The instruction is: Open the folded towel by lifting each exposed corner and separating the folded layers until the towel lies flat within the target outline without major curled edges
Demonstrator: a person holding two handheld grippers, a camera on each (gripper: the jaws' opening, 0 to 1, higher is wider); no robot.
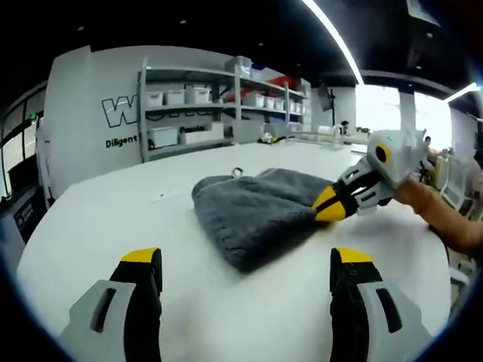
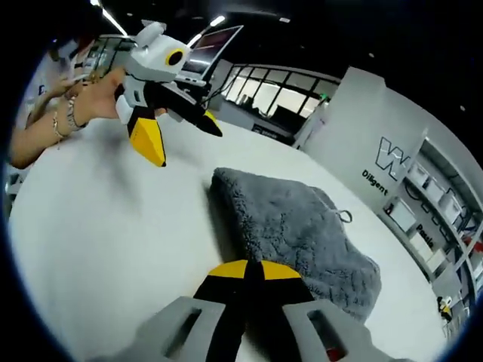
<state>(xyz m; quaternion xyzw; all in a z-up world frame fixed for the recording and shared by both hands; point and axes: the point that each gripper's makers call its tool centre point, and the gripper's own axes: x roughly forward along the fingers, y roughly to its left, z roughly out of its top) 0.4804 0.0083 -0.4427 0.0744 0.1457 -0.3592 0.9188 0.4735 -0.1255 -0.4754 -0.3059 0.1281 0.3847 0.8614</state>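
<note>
In the left gripper view, nearest the lens: left gripper (image 1: pixel 247 265), yellow-tipped jaws spread wide apart with nothing between them, hovering over bare white table (image 1: pixel 90 219). Just beyond the jaws, folded grey towel (image 1: pixel 256 207) lying roughly mid-table, fluffy, several layers thick, small hanging loop (image 1: pixel 237 173) at its far edge. At the towel's right edge, right gripper (image 1: pixel 332 205) coming in from the right, yellow tips pressed together on the towel's edge, a hand (image 1: pixel 423 197) behind it. Farther back, metal shelving (image 1: pixel 219 105) with white bins, and a white wall panel (image 1: pixel 90 113) with dark lettering.

In the right gripper view, closest: right gripper (image 2: pixel 247 270), jaws shut tight, yellow tips meeting at the near edge of the towel (image 2: pixel 294 226), pinching that edge. Towel stretching away toward upper right, loop (image 2: pixel 345 216) at its far side. Across the table (image 2: pixel 90 226), upper left, left gripper (image 2: pixel 177 136) held above the surface well apart from the towel, jaws splayed open, a hand (image 2: pixel 98 94) with a bracelet gripping it. Beyond, windows (image 2: pixel 279 94) and the lettered wall panel (image 2: pixel 377 143)
</note>
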